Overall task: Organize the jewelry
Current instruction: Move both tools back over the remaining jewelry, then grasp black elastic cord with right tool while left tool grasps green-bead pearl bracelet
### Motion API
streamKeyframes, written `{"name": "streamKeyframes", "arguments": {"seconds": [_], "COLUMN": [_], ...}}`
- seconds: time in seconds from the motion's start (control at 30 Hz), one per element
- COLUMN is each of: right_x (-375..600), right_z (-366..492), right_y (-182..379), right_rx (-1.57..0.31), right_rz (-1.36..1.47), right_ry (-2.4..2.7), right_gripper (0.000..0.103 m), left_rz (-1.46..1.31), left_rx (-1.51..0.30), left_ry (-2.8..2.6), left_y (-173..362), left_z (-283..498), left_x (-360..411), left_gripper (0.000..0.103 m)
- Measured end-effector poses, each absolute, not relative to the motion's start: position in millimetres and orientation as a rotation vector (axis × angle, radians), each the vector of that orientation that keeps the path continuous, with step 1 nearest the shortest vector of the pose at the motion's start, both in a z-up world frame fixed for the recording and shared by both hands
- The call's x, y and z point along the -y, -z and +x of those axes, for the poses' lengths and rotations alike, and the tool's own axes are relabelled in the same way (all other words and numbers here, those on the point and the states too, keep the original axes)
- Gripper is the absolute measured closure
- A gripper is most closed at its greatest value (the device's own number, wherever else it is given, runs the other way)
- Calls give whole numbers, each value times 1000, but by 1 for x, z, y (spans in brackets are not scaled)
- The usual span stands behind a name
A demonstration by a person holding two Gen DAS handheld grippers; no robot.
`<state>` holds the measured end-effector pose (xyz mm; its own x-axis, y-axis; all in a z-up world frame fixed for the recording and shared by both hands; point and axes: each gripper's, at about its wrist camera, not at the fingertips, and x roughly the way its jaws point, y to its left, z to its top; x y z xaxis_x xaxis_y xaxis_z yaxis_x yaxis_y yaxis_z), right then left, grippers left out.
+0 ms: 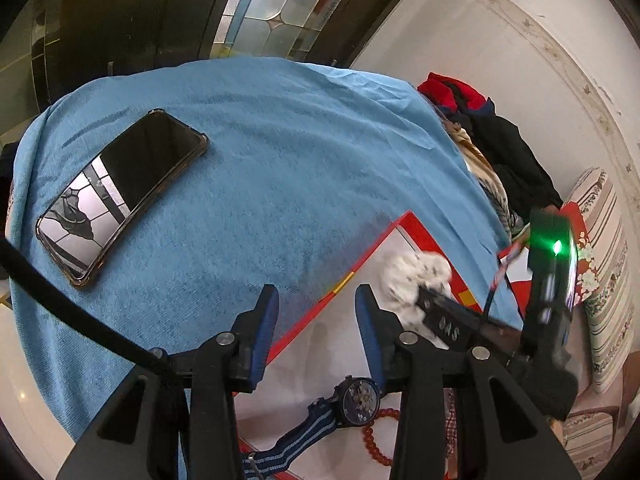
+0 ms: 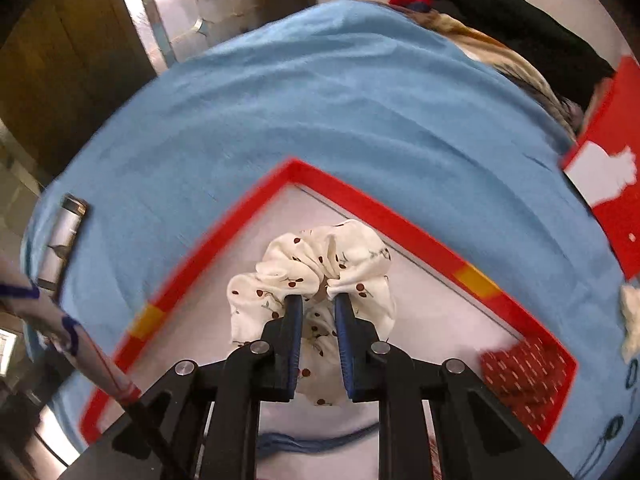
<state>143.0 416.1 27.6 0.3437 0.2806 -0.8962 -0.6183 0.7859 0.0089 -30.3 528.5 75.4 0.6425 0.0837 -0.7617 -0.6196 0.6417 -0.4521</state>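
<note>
White scrunchie point(image 2: 316, 268) is pinched in the right gripper point(image 2: 317, 304) over the red box point(image 2: 404, 224); left gripper point(image 1: 316, 300) gapes, holding nothing.

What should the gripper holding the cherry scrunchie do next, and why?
Probably lower it and let go. The right gripper pinches the white scrunchie over the red-rimmed tray, whose floor below looks bare. The watch and red beads already lie in that tray.
</note>
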Motion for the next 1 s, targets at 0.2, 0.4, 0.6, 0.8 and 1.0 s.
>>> {"name": "streamKeyframes", "arguments": {"seconds": [0.2, 0.4, 0.6, 0.8, 1.0], "right_x": [-375, -255, -81, 35, 70], "right_z": [124, 105, 79, 51, 55], "right_y": [-73, -114, -110, -68, -43], "right_rx": [-982, -929, -969, -1059, -1064], "right_rz": [-302, -221, -128, 51, 120], "right_ry": [-608, -464, -196, -65, -49], "right_gripper": [85, 79, 76, 75, 75], "left_rz": [-716, -675, -613, -517, -441], "left_rx": [-767, -774, -827, -923, -982], "left_ry": [-414, -279, -72, 85, 175], "left_y": [-88, -98, -101, -82, -68], "left_z": [-22, -15, -2, 21, 35], "left_x": [-504, -456, -382, -296, -232], "left_gripper": [65, 61, 60, 59, 59]}}
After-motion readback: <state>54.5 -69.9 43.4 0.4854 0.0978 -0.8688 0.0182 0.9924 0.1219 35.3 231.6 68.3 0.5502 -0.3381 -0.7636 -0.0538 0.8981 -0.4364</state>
